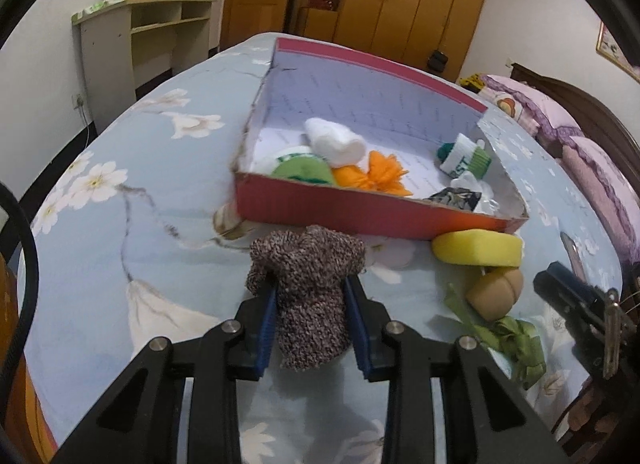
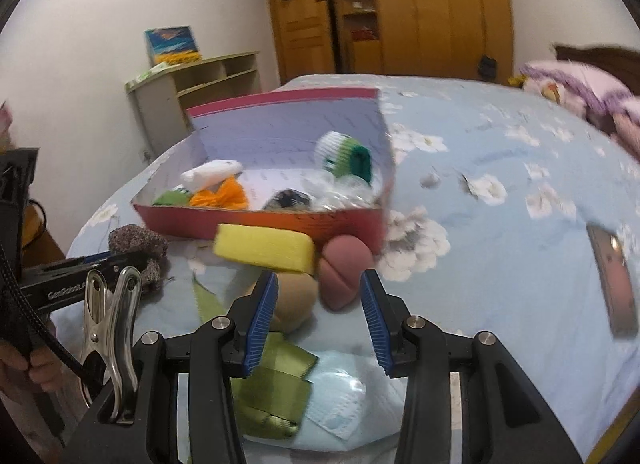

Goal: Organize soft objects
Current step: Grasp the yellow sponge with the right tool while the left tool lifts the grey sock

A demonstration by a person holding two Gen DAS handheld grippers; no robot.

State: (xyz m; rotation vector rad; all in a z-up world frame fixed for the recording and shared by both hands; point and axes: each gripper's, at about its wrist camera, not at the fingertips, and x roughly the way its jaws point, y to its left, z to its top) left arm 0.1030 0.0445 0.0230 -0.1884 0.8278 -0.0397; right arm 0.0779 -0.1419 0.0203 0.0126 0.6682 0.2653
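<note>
My left gripper [image 1: 310, 284] is shut on a brown speckled knitted piece [image 1: 308, 276], held just above the bed in front of the red box [image 1: 360, 212]. The box holds a white roll [image 1: 336, 142], a green sock [image 1: 304, 170], an orange cloth [image 1: 376, 176] and a white-green sock [image 1: 466, 156]. My right gripper [image 2: 318, 284] is open above a tan peach-shaped toy [image 2: 296, 300] and beside a pink peach-shaped toy [image 2: 344, 268]. A yellow sponge [image 2: 264, 248] lies against the box front. The knitted piece also shows in the right wrist view [image 2: 138, 242].
A green ribbon [image 2: 276, 380] and a pale blue face mask [image 2: 340, 400] lie on the flowered bedsheet under my right gripper. A phone [image 2: 614, 284] lies at the right. Pillows [image 1: 560, 120] sit at the bed's head. A desk [image 1: 132, 36] and wardrobe stand behind.
</note>
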